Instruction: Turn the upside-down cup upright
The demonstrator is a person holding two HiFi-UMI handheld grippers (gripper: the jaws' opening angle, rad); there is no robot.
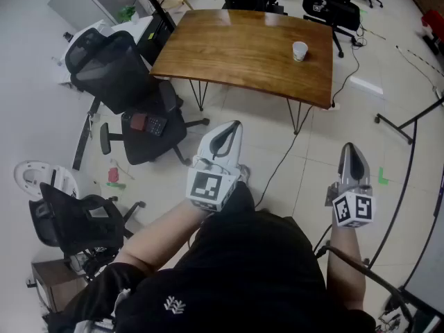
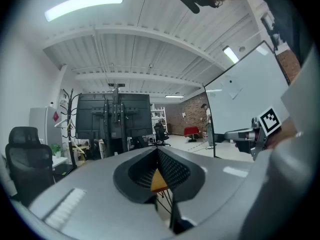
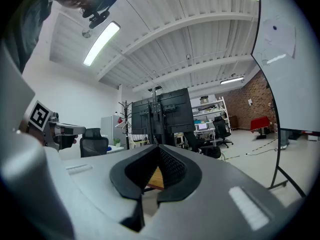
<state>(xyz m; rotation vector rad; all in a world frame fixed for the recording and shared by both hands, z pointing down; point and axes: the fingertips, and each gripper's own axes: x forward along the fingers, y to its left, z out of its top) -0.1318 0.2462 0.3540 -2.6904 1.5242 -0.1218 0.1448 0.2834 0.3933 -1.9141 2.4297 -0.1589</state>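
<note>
The table [image 1: 243,50] stands at the far side of the room, and the cup [image 1: 300,50] sits on it, toward its right end and apart from every edge. An office chair [image 1: 114,71] stands just left of the table's near-left corner, with small things [image 1: 148,123] lying on its seat. A second chair [image 1: 69,220] stands nearer, at the far left. A cable [image 1: 277,168] runs over the floor from under the table toward the near side. The left gripper [image 1: 232,127] and right gripper [image 1: 349,149] hang side by side above the floor, well short of the table. A stand [image 1: 409,127] rests on the floor to the right of them.
</note>
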